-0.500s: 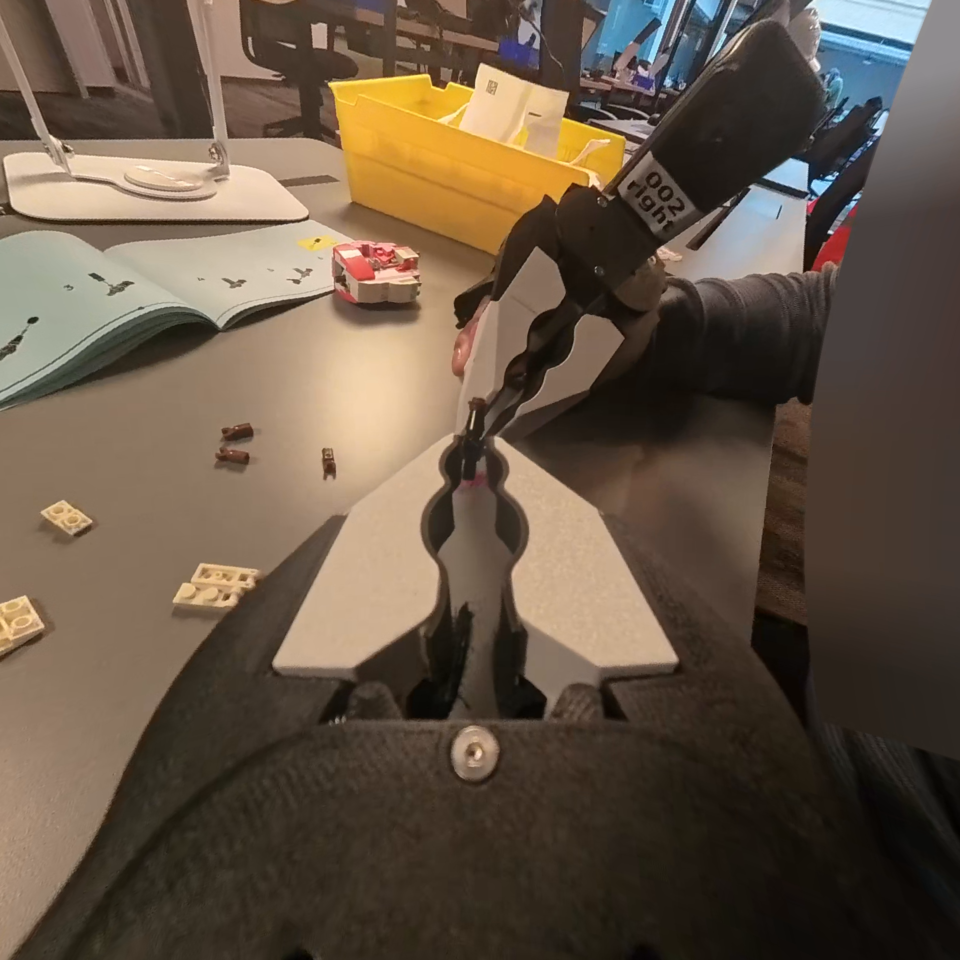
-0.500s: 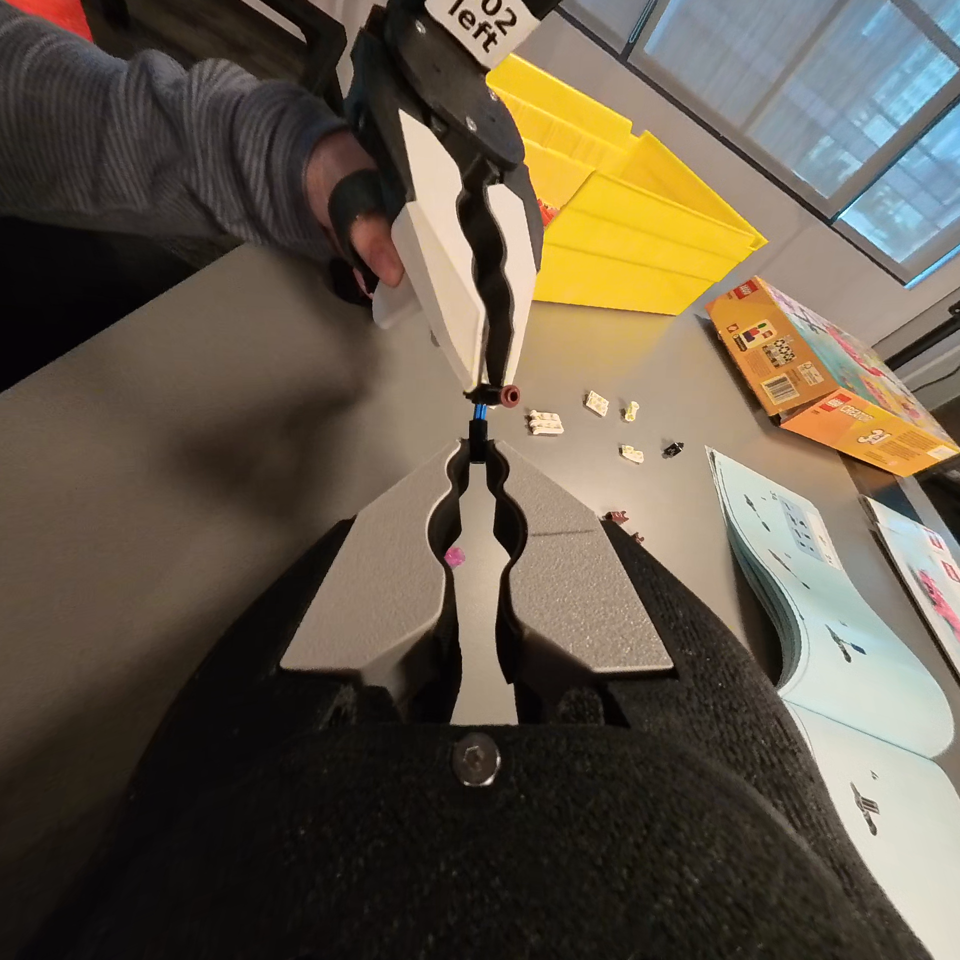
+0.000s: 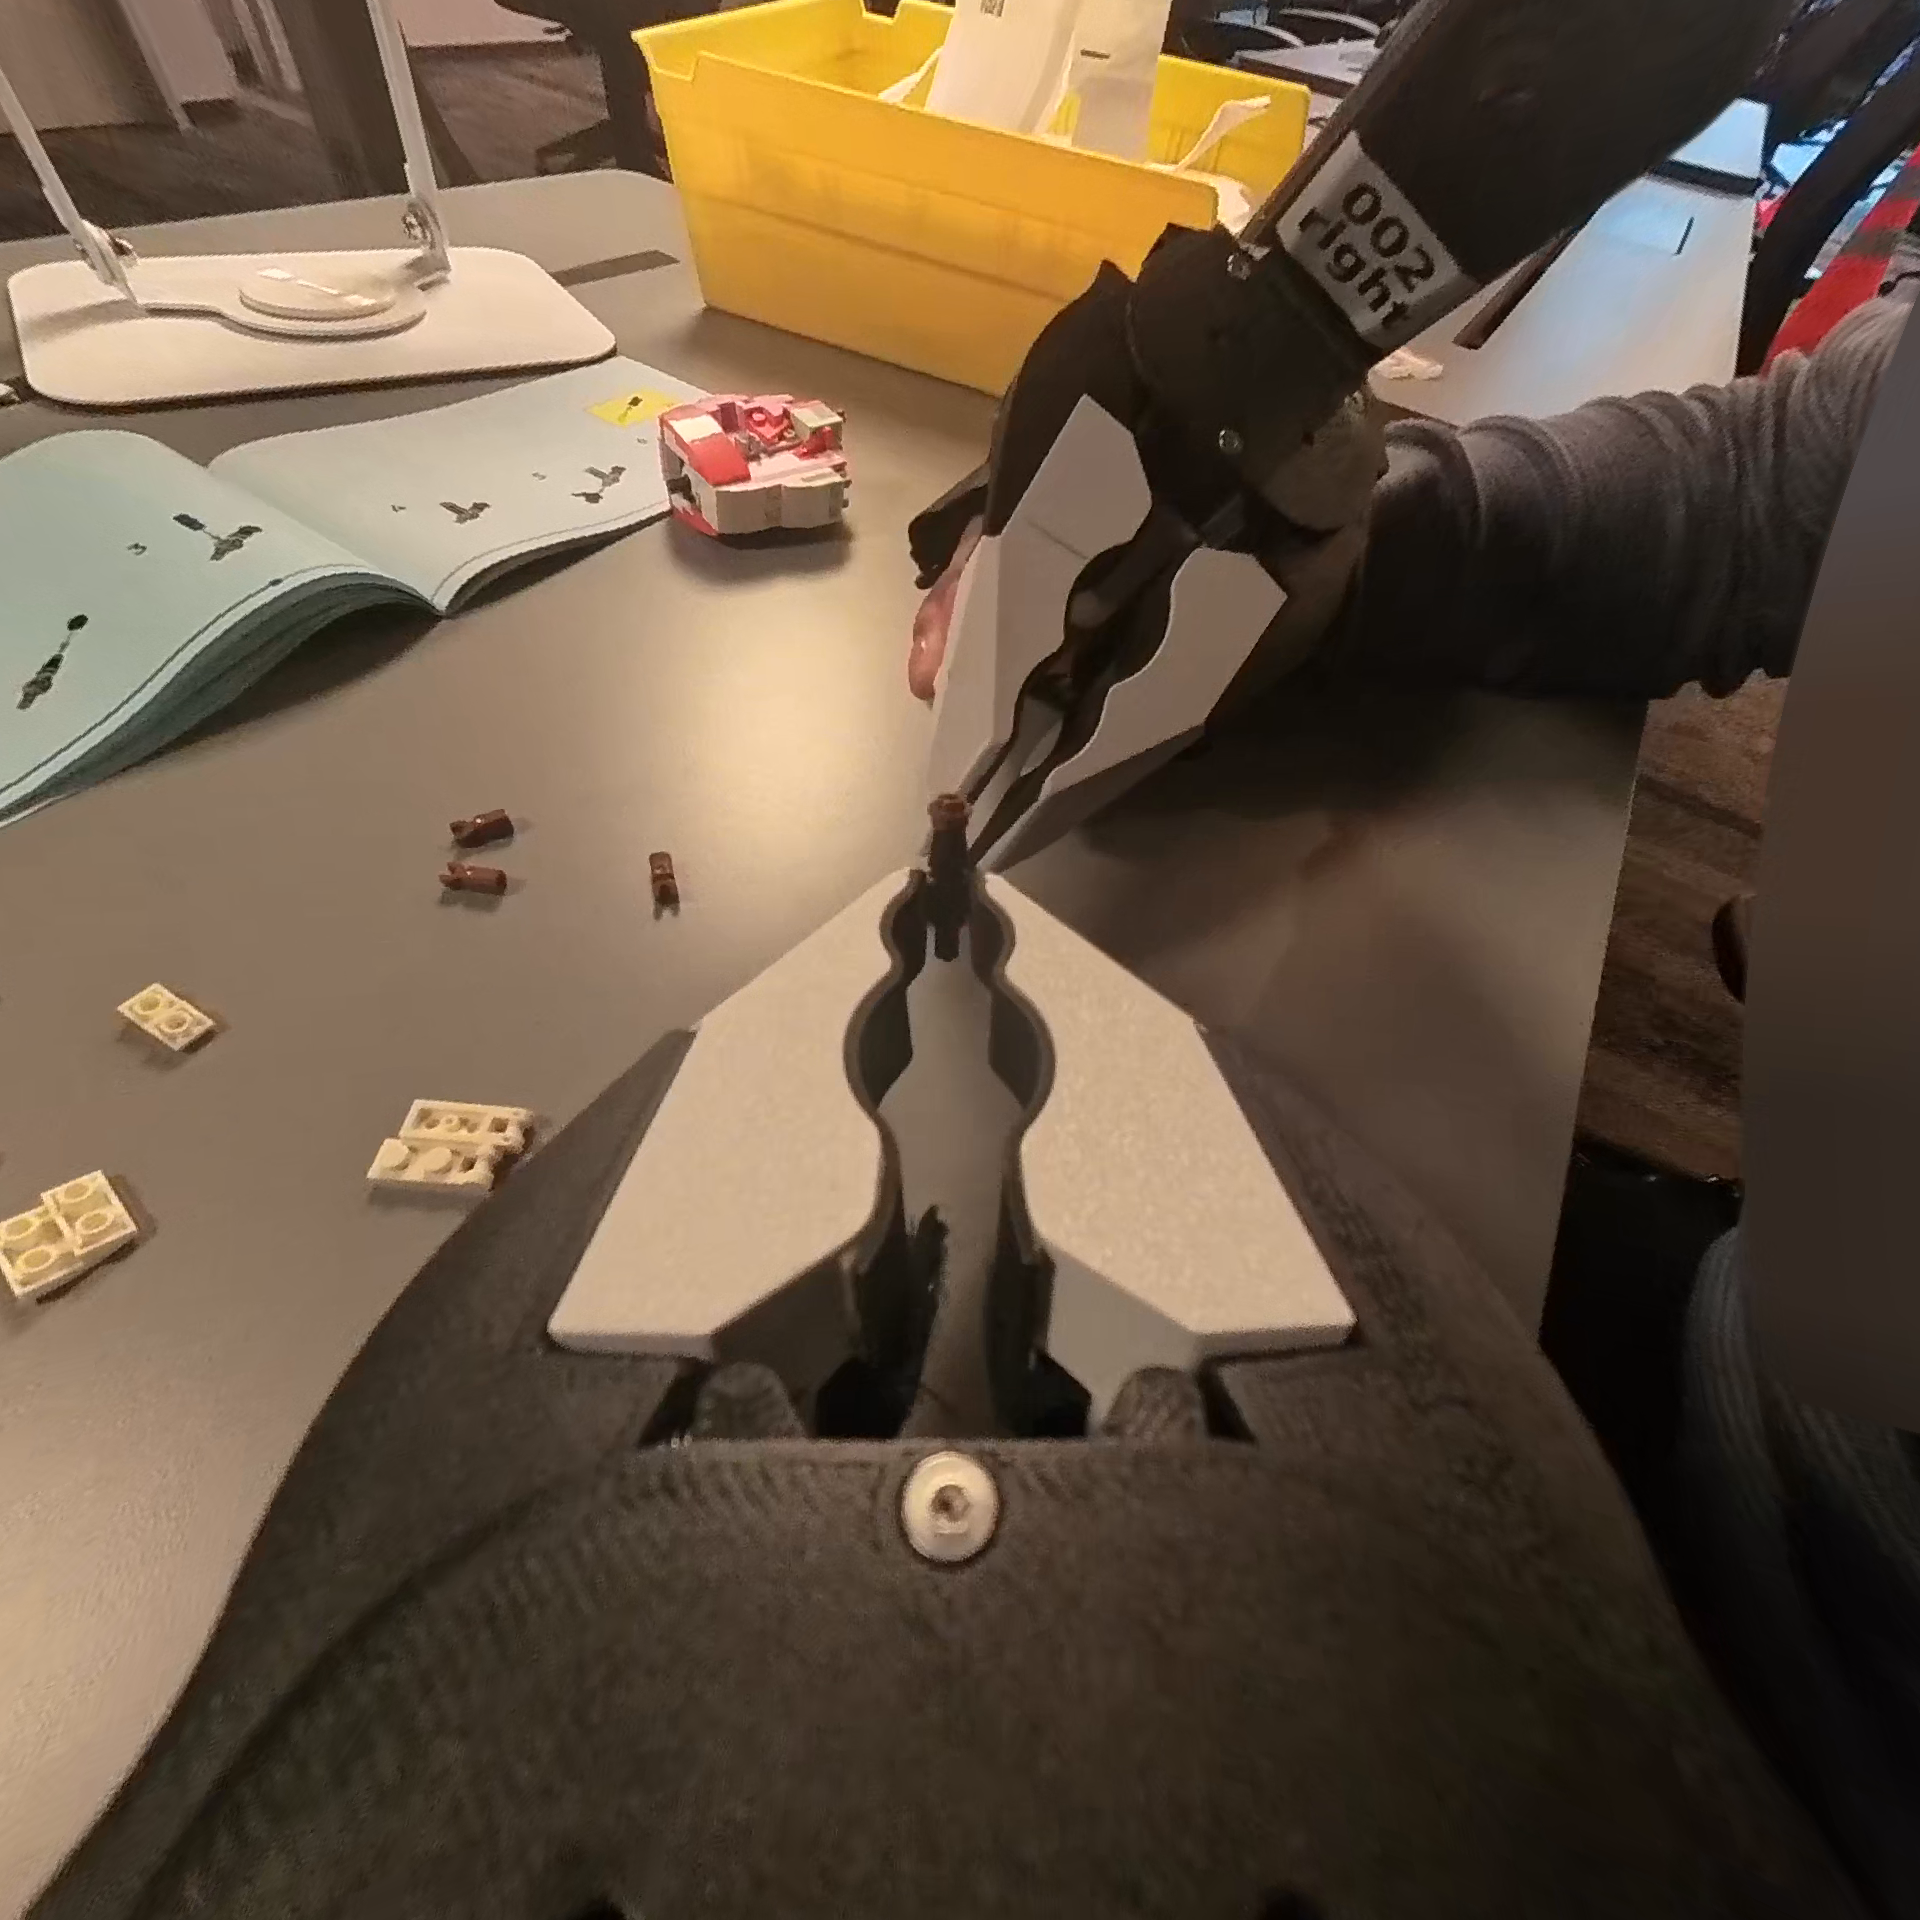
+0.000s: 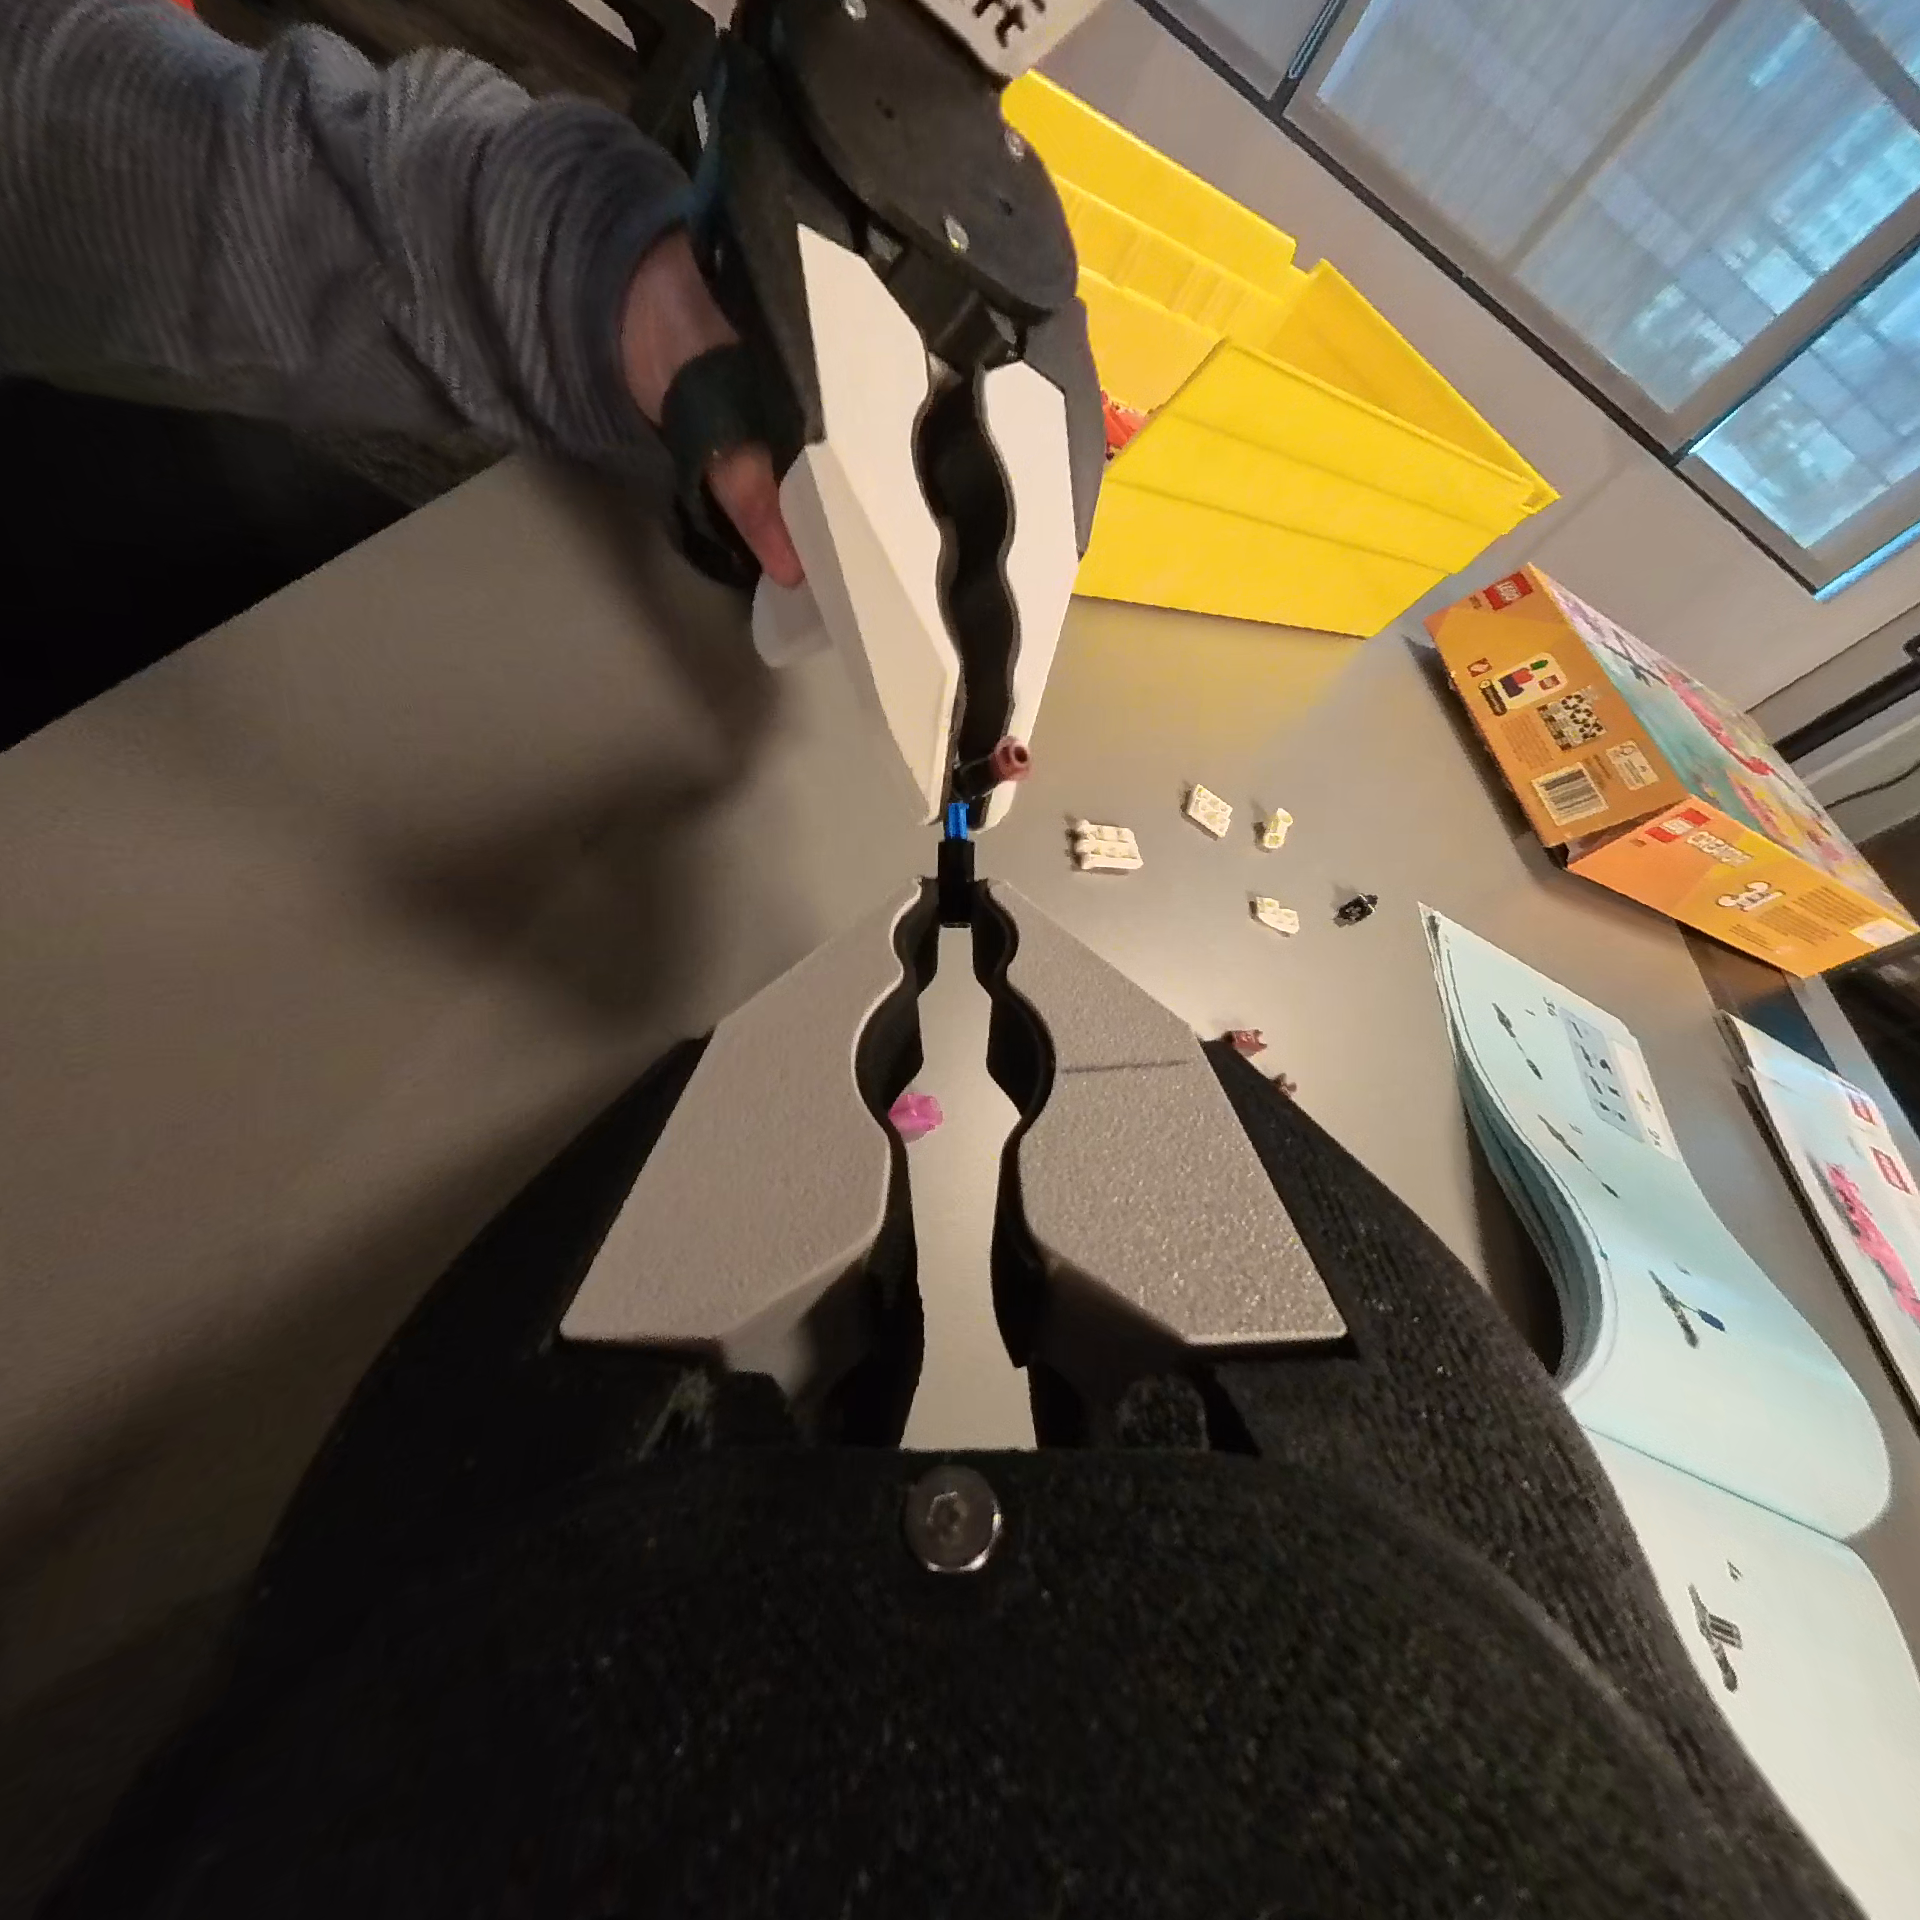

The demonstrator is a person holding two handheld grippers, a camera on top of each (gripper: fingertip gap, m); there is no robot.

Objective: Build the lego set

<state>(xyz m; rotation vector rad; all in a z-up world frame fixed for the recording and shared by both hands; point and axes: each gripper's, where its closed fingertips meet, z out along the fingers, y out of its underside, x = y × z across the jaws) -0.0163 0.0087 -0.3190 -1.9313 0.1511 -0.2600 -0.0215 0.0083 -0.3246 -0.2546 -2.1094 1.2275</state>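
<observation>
In the left wrist view my left gripper [image 3: 945,883] is shut on a small dark piece with a reddish-brown round end [image 3: 948,812], held above the grey table [image 3: 727,707]. In the right wrist view my right gripper [image 4: 954,899] is shut on a small black piece [image 4: 954,873] with a blue pin [image 4: 956,819] sticking out of it. The two grippers meet tip to tip. The blue pin reaches the left gripper's [image 4: 971,805] piece, whose reddish-brown end [image 4: 1010,762] sticks out sideways. The right gripper [image 3: 977,831] comes in from the upper right; its piece is hidden in the left wrist view.
A yellow bin [image 3: 935,208], an open pale blue booklet [image 3: 260,540], a red, white and pink brick model [image 3: 753,468] and a lamp base [image 3: 301,322] lie beyond. Small brown pieces [image 3: 483,852] and cream plates [image 3: 452,1143] are scattered left. An orange box [image 4: 1621,748] and a pink piece [image 4: 914,1114] show too. Less than 4 cm separates the two grippers' tips.
Both grippers keep their hold, still tip to tip. The left gripper has shifted slightly up in the right wrist view.
</observation>
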